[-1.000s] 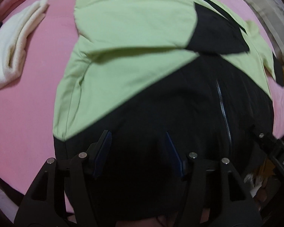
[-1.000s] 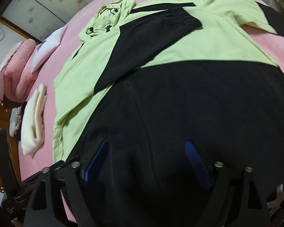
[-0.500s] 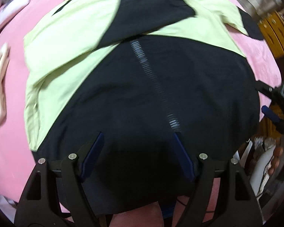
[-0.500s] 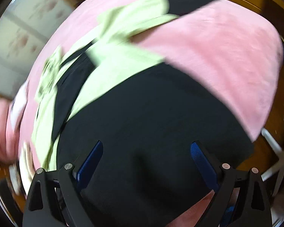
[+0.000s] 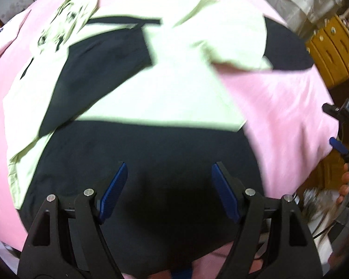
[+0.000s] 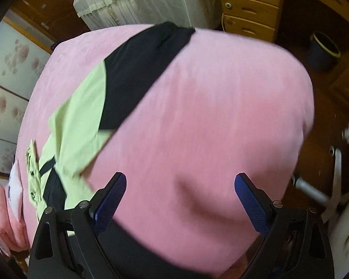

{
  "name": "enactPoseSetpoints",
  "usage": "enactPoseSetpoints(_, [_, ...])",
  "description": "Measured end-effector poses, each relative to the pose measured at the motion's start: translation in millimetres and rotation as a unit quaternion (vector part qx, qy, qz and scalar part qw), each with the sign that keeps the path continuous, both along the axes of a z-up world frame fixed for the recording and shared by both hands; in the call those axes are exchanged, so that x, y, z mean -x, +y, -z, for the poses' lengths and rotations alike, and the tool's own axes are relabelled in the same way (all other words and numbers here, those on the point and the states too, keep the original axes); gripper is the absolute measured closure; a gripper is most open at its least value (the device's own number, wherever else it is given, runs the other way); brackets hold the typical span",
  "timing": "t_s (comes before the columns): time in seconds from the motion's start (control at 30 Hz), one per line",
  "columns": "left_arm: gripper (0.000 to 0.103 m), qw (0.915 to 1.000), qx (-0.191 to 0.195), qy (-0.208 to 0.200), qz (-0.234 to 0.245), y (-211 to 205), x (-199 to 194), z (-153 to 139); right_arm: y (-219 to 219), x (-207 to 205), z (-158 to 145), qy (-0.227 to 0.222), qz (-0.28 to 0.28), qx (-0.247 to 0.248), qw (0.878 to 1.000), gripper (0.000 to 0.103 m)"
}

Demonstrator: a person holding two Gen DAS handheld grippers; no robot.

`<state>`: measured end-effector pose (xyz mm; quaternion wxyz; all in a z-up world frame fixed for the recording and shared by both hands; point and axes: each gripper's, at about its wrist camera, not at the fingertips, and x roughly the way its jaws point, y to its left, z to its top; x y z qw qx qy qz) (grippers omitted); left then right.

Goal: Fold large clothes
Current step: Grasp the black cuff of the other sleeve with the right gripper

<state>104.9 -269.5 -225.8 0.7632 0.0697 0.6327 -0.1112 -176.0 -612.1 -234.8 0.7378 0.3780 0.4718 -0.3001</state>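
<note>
A light-green and black jacket (image 5: 165, 97) lies spread on a pink bed (image 5: 286, 121). One sleeve is folded across the chest. The other sleeve (image 6: 137, 74) stretches out to the right over the bedspread (image 6: 209, 116). My left gripper (image 5: 168, 188) is open and empty, hovering above the jacket's black hem. My right gripper (image 6: 180, 200) is open and empty above bare pink bedspread, to the right of the jacket body; it also shows at the right edge of the left wrist view (image 5: 339, 134). Both views are motion-blurred.
A wooden chest of drawers (image 6: 251, 7) and a dark bin (image 6: 324, 50) stand beyond the bed. A curtain (image 6: 146, 0) hangs behind. Pink and white folded cloths (image 6: 14, 200) lie at the bed's left. A white chair base (image 6: 332, 190) is on the floor, right.
Both grippers have swung to the right. The left view moved from the jacket's left side to its hem middle. The right view moved off the black hem onto bare bedspread near the outstretched sleeve.
</note>
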Motion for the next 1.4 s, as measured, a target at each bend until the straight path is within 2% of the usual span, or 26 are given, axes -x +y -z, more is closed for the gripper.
enactPoseSetpoints(0.13, [0.031, 0.9996, 0.025, -0.01, -0.012, -73, -35, 10, -65, -42, 14, -0.004, -0.022, 0.012, 1.0, 0.008])
enactPoseSetpoints(0.23, [0.03, 0.9996, 0.02, -0.016, -0.012, -113, -57, 17, -114, -60, 27, -0.012, -0.016, 0.017, 1.0, 0.008])
enactPoseSetpoints(0.4, [0.03, 0.9995, 0.013, -0.02, -0.02, -152, -76, 17, -168, -106, 53, -0.012, -0.015, -0.006, 1.0, 0.008])
enactPoseSetpoints(0.53, [0.03, 0.9995, -0.008, -0.026, -0.015, -162, -91, 28, -193, -146, 84, -0.012, -0.019, -0.006, 1.0, 0.007])
enactPoseSetpoints(0.7, [0.03, 0.9992, -0.021, -0.019, -0.027, -160, -102, 42, -208, -180, 101, -0.02, -0.035, 0.025, 0.999, 0.005])
enactPoseSetpoints(0.87, [0.03, 0.9985, -0.024, -0.005, -0.048, -156, -111, 55, -217, -205, 103, -0.029, -0.051, 0.051, 0.997, 0.006])
enactPoseSetpoints(0.93, [0.03, 0.9984, -0.023, -0.001, -0.051, -156, -114, 58, -218, -215, 102, -0.034, -0.059, 0.06, 0.996, 0.018])
enactPoseSetpoints(1.0, [0.031, 0.9985, -0.023, -0.001, -0.05, -156, -115, 58, -218, -223, 100, -0.033, -0.071, 0.074, 0.994, 0.039])
enactPoseSetpoints(1.03, [0.03, 0.9986, -0.021, -0.004, -0.049, -156, -116, 57, -217, -228, 98, -0.031, -0.078, 0.083, 0.993, 0.046])
enactPoseSetpoints(1.07, [0.03, 0.9986, -0.019, -0.005, -0.048, -156, -117, 57, -216, -229, 97, -0.033, -0.081, 0.088, 0.992, 0.066])
enactPoseSetpoints(1.1, [0.03, 0.9987, -0.016, -0.008, -0.048, -155, -117, 56, -216, -232, 94, -0.038, -0.084, 0.096, 0.991, 0.081])
enactPoseSetpoints(1.17, [0.03, 0.9987, -0.013, -0.011, -0.049, -152, -117, 53, -217, -235, 87, -0.05, -0.081, 0.101, 0.99, 0.091])
enactPoseSetpoints(1.3, [0.031, 0.9975, 0.008, -0.015, -0.068, -140, -114, 46, -212, -227, 59, -0.088, -0.058, 0.118, 0.987, 0.093])
enactPoseSetpoints(1.4, [0.03, 0.9965, 0.022, -0.023, -0.077, -119, -108, 38, -204, -213, 26, -0.139, -0.04, 0.116, 0.983, 0.094])
